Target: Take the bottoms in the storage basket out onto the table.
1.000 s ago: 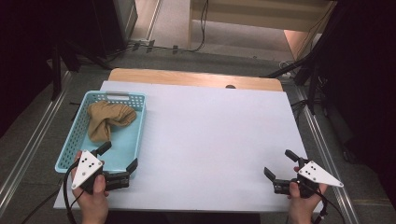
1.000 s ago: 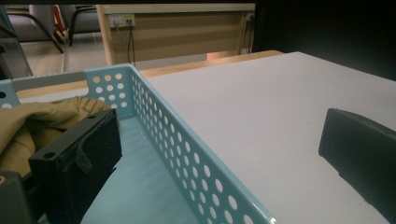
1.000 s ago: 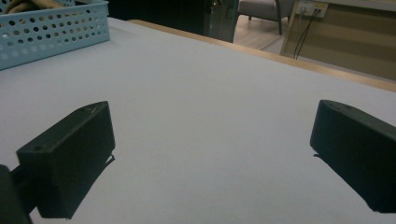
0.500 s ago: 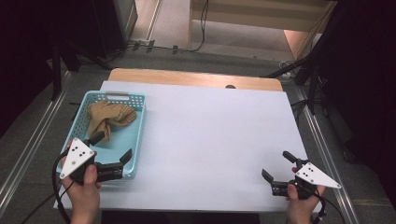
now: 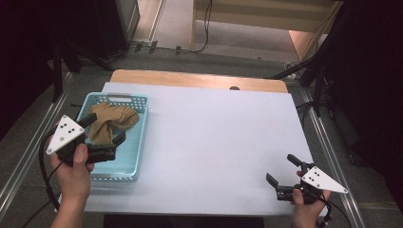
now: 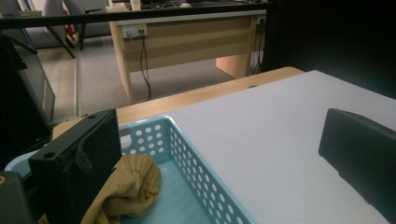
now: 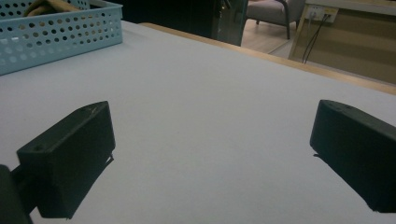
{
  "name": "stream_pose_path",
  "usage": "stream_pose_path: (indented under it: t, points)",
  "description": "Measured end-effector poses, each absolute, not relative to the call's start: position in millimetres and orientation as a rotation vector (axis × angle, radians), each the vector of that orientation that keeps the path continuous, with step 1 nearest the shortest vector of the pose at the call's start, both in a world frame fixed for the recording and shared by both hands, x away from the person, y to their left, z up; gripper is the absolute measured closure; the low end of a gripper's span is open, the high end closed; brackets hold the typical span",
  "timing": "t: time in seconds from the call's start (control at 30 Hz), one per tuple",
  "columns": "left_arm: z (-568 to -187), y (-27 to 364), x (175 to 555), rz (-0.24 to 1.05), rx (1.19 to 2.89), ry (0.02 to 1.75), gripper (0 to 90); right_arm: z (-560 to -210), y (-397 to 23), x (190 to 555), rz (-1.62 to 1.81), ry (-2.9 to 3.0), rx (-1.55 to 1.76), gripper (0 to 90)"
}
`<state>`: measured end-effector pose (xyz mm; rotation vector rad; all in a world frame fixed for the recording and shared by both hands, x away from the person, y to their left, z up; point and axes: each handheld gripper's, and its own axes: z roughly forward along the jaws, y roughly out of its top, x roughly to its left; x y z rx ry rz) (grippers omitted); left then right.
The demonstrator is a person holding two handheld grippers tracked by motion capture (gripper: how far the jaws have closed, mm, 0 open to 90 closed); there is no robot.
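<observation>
A light blue perforated basket [image 5: 138, 142] stands on the left of the white table [image 5: 214, 142]. A crumpled tan cloth [image 5: 111, 121] lies in its far half. My left gripper [image 5: 105, 129] hovers open over the basket's middle, with one jaw close above the cloth and nothing held. In the left gripper view the cloth [image 6: 130, 186] bulges beside the left jaw, inside the basket [image 6: 196, 154]. My right gripper [image 5: 280, 168] stands open and empty low over the table's near right corner. The right gripper view shows the basket [image 7: 56, 32] far off.
A wooden strip [image 5: 199, 80] runs along the table's far edge. Metal rails [image 5: 328, 142] flank both sides. The white surface between the basket and the right gripper is bare. Desks and cables stand on the floor beyond.
My left gripper has risen from the table's near left corner and moved forward over the basket, toward the cloth. The right gripper has barely shifted.
</observation>
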<state>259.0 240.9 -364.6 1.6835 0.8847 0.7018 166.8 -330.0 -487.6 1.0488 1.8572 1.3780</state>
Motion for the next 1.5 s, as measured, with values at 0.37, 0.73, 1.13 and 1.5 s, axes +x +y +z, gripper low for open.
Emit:
stream_pose_path:
  t: [0.37,0.73,1.13,1.5]
  points:
    - [-354.1,244.8,291.2,0.693,1.684,0.908,0.0,-486.3,-328.2,164.2,1.386,1.853,1.035,0.0]
    - [-354.1,250.6,322.3,0.694,1.708,0.962,0.0,-486.4,-333.0,164.5,1.409,1.856,1.043,0.0]
    - [-358.5,258.0,354.8,0.695,1.736,1.046,0.0,-487.7,-332.4,165.6,1.397,1.861,1.042,0.0]
    - [-375.4,271.3,382.7,0.666,1.758,1.183,0.0,-487.7,-334.1,165.7,1.393,1.851,1.056,0.0]
